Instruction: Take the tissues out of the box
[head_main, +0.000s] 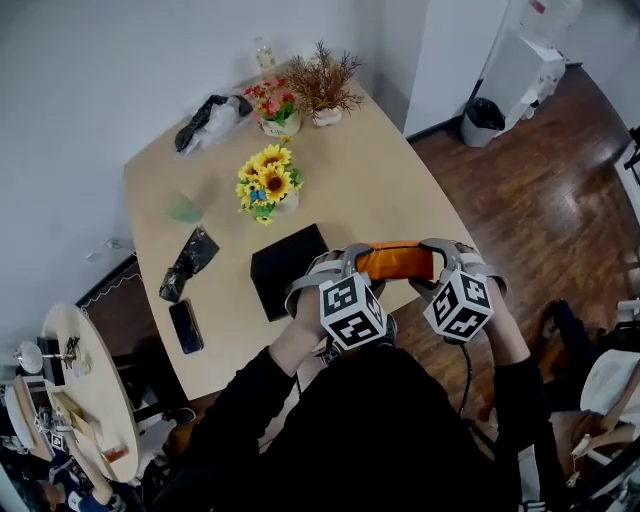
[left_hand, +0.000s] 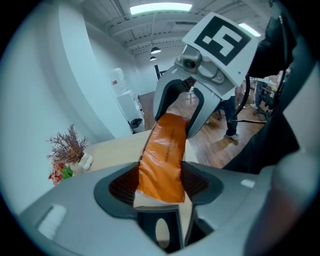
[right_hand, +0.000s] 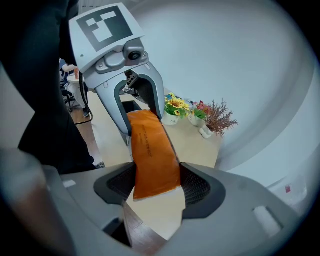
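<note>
An orange tissue pack (head_main: 398, 260) hangs lengthwise between my two grippers, over the near edge of the beige table (head_main: 370, 180). My left gripper (head_main: 335, 268) is shut on its left end, and in the left gripper view the orange pack (left_hand: 162, 160) fills the gap between the pads. My right gripper (head_main: 448, 262) is shut on the other end; in the right gripper view the pack (right_hand: 152, 157) sits between both pads. Each gripper view shows the opposite gripper clamped on the far end of the pack. No tissue sticks out of it.
On the table lie a black flat square (head_main: 288, 268), a sunflower bunch (head_main: 268, 182), a pot of mixed flowers (head_main: 276, 105), a dried plant (head_main: 322, 88), a black bag (head_main: 210, 120), a dark pouch (head_main: 188, 262) and a phone (head_main: 186, 326). A bin (head_main: 484, 120) stands on the wooden floor.
</note>
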